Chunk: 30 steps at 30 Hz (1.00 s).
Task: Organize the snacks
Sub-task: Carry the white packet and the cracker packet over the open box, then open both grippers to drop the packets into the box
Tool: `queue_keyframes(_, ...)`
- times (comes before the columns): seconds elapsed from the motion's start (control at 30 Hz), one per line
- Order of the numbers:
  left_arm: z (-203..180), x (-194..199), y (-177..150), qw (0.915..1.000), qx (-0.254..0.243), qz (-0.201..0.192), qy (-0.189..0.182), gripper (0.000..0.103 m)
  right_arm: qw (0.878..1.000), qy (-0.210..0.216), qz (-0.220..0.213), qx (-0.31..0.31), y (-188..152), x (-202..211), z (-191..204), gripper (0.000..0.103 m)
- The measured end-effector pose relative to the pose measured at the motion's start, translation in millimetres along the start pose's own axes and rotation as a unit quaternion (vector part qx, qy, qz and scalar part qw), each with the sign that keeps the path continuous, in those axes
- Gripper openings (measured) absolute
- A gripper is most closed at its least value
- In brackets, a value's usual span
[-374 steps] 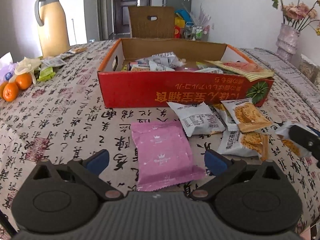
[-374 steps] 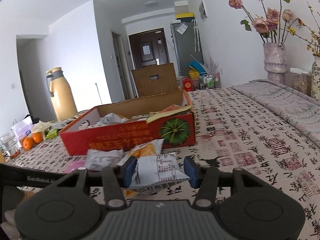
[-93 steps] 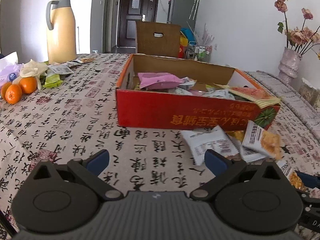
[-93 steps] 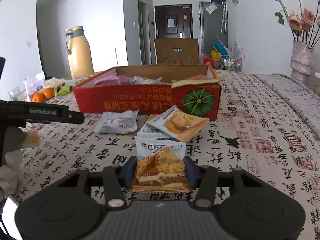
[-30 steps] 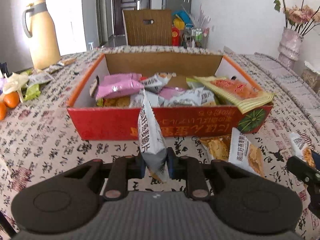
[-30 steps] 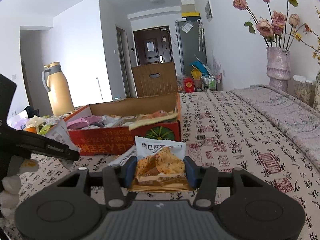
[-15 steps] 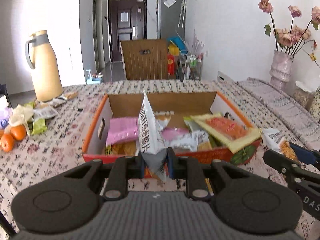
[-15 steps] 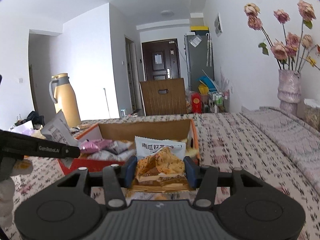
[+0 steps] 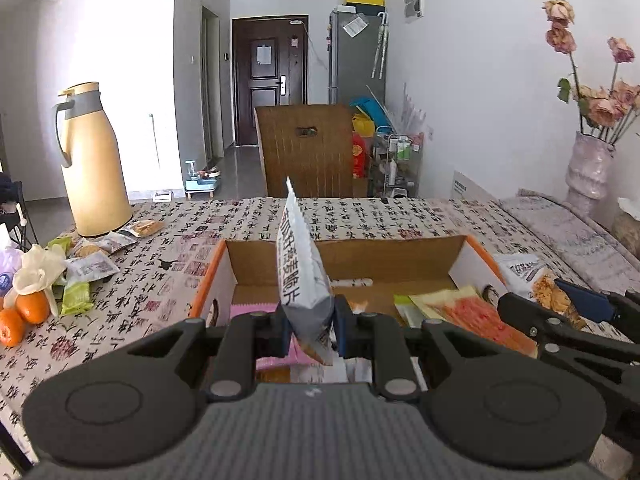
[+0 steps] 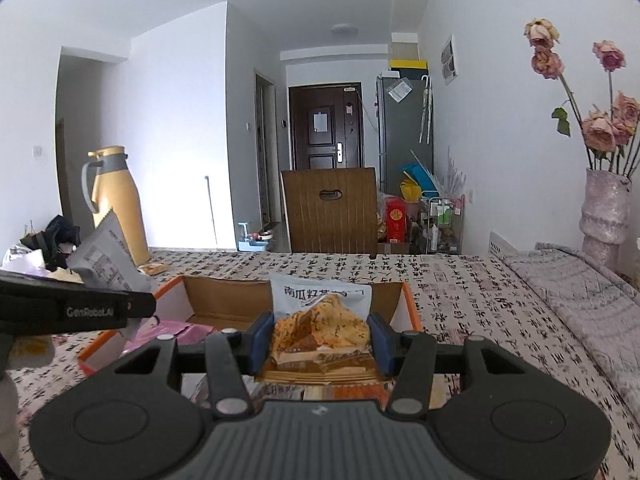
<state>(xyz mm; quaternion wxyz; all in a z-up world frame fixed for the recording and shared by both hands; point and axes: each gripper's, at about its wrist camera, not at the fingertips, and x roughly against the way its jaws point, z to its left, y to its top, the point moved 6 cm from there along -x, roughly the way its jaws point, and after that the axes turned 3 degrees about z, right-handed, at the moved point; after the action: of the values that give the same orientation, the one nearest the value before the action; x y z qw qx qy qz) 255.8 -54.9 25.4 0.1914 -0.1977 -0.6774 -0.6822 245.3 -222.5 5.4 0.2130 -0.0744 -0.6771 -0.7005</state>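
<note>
My left gripper [image 9: 310, 328] is shut on a white snack packet [image 9: 300, 276] held upright on its edge, above the open cardboard box [image 9: 344, 256]. Inside the box lie a pink packet [image 9: 250, 310] and an orange-red packet [image 9: 476, 318]. My right gripper [image 10: 320, 338] is shut on a white and orange cracker packet [image 10: 320, 320], held over the box's right part [image 10: 224, 300]. The right gripper with its packet also shows at the right of the left wrist view [image 9: 536, 284]. The left gripper and its packet show at the left of the right wrist view [image 10: 104, 256].
A yellow thermos [image 9: 94, 160] stands at the table's back left. Oranges [image 9: 24, 312], a glove and several small packets [image 9: 86, 268] lie on the left. A vase of dried roses [image 9: 592, 168] stands at the right. A wooden chair [image 9: 308, 148] is behind the table.
Both grippers have risen and moved forward over the box, each still holding its packet. The box now sits lower and closer in both views.
</note>
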Motion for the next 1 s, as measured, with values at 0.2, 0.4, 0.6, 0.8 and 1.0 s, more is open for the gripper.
queue_keyframes(0.2, 10, -27, 4, 0.9999, 0.014, -0.006, 0.001, 0.021, 1.000, -0.006, 0.010, -0.002, 4, -34, -1, 0.050)
queue_keyframes(0.4, 21, -47, -5, 0.9996, 0.026, 0.003, -0.005, 0.021, 1.000, -0.007, 0.019, -0.017, -6, -51, -9, 0.050)
queue_keyframes(0.6, 23, -48, -9, 0.9995, 0.030, 0.003, -0.010, 0.045, 0.999, 0.002, 0.029, -0.023, -12, -55, -9, 0.055)
queue_keyframes(0.8, 33, -40, -7, 0.9979, 0.053, -0.024, 0.028, 0.103, 0.999, -0.014, 0.019, -0.043, -13, -50, -18, 0.103)
queue_keyframes(1.0, 31, -39, -6, 0.9982, 0.050, -0.019, 0.029, 0.103, 0.998, -0.014, 0.021, -0.051, -14, -51, -21, 0.103)
